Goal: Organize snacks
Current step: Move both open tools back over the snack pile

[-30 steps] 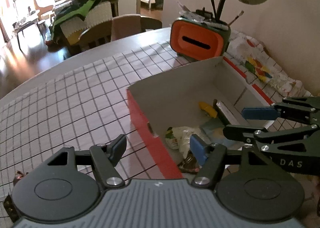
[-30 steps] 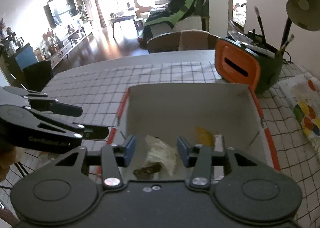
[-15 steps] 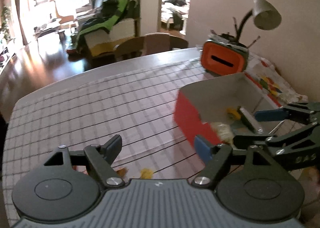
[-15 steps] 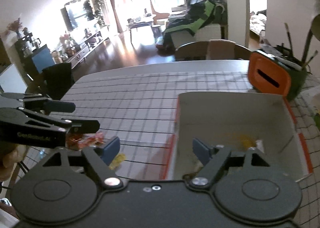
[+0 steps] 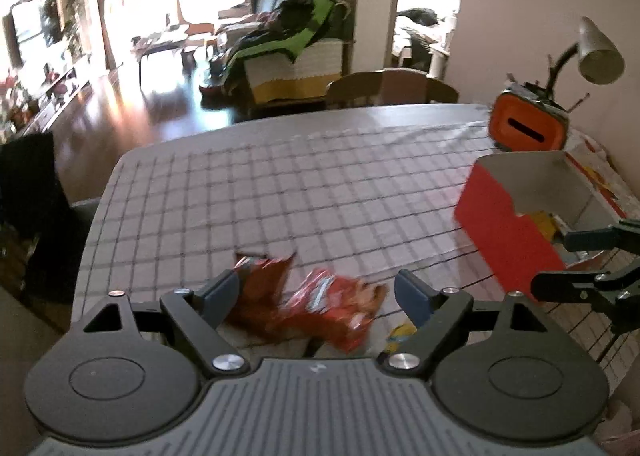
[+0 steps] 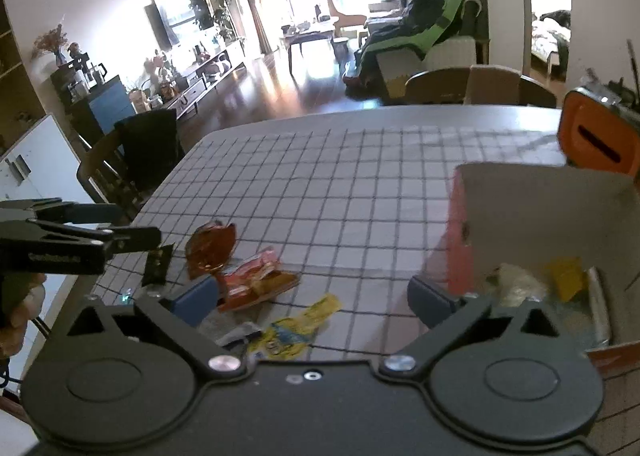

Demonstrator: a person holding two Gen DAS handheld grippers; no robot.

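Loose snacks lie on the checked tablecloth: a red packet [image 5: 328, 304] and a darker red one [image 5: 260, 284] show between the fingers of my left gripper [image 5: 316, 294], whose jaws are opening and touch nothing. A yellow packet [image 6: 296, 326] and an orange-red packet [image 6: 256, 276] lie below my right gripper [image 6: 314, 298], whose jaws are also opening with nothing held. The red cardboard box [image 6: 464, 216] stands to the right, with a white packet [image 6: 516, 284] and a yellow one [image 6: 566, 276] inside. Each gripper shows in the other's view: left gripper [image 6: 132, 226], right gripper [image 5: 568, 262].
An orange holder with brushes [image 5: 526, 128] and a desk lamp [image 5: 600, 52] stand behind the box by the wall. Chairs [image 5: 392, 86] sit at the table's far edge, another chair [image 6: 140, 152] at its left edge. A small dark packet [image 6: 158, 262] lies far left.
Both grippers have swung left, from over the box to the loose snacks on the cloth. Both sets of jaws have widened, the right one by a lot.
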